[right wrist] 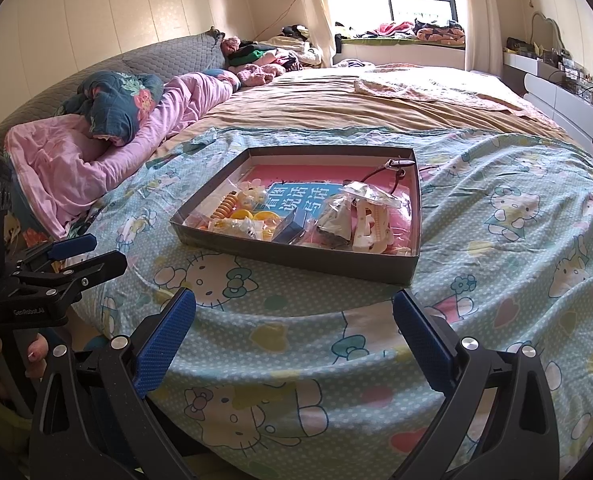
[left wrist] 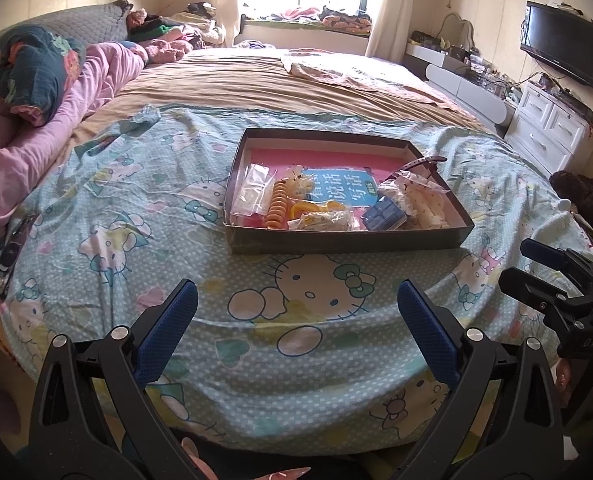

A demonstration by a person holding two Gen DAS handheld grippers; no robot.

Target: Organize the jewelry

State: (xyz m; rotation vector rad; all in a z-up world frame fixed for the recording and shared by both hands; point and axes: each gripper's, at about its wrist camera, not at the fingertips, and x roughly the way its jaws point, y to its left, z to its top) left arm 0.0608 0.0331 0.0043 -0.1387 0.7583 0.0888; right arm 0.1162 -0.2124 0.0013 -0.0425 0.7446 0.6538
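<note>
While a shallow grey box [left wrist: 348,236] of bagged trinkets sits on a cartoon-cat bedsheet [left wrist: 136,216], the left wrist view alone takes in a wall television [left wrist: 562,48] and white drawers [left wrist: 548,128]; the right wrist view alone shows white hair clips [right wrist: 370,224] against the box's right wall; both the left gripper [left wrist: 296,316] and right gripper [right wrist: 294,320] hover short of the box, blue pads spread wide, holding nothing; each appears side-on at the edge of the other's view.

Book [left wrist: 338,188] cover half hidden under bagged trinkets [left wrist: 412,200], bag contents perhaps hair clips, hard to tell
</note>
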